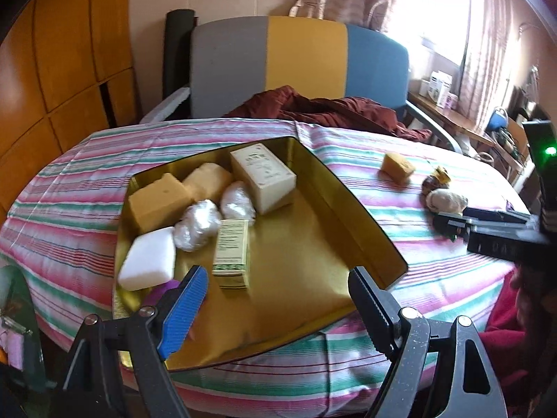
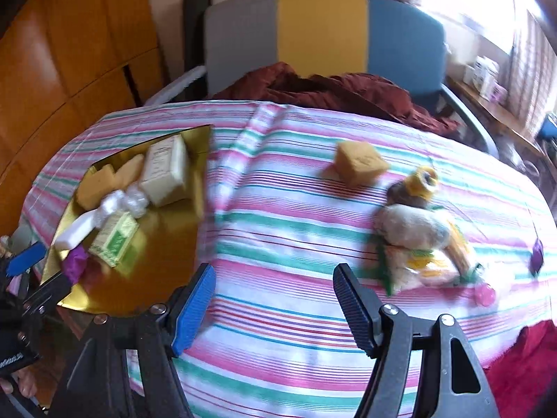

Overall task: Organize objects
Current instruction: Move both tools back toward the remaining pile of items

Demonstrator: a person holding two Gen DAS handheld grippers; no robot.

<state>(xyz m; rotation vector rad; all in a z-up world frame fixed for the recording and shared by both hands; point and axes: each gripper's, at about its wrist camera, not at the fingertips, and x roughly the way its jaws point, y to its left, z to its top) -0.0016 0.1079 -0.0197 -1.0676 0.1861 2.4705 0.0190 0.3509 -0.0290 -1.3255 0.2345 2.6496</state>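
A gold tin tray (image 1: 362,223) lies on the striped cloth and holds a cream box (image 1: 263,177), two yellow blocks (image 1: 158,205), two wrapped white lumps (image 1: 196,224), a white bar (image 1: 149,263), a small green-labelled box (image 1: 232,252) and a purple item (image 1: 163,291). My left gripper (image 1: 276,296) is open and empty over the tray's near edge. My right gripper (image 2: 275,289) is open and empty above bare cloth. To its right lie a yellow sponge block (image 2: 360,165), a small brown and yellow item (image 2: 417,183), a packet pile (image 2: 423,244) and a purple object (image 2: 537,256). The tray (image 2: 163,278) also shows at left.
A grey, yellow and blue chair (image 1: 299,59) stands behind the table with a maroon cloth (image 1: 327,108) on its seat. A wooden cabinet (image 1: 52,69) is at the left. A shelf with boxes (image 1: 438,90) is at the right. Red fabric (image 2: 525,365) lies at the near right.
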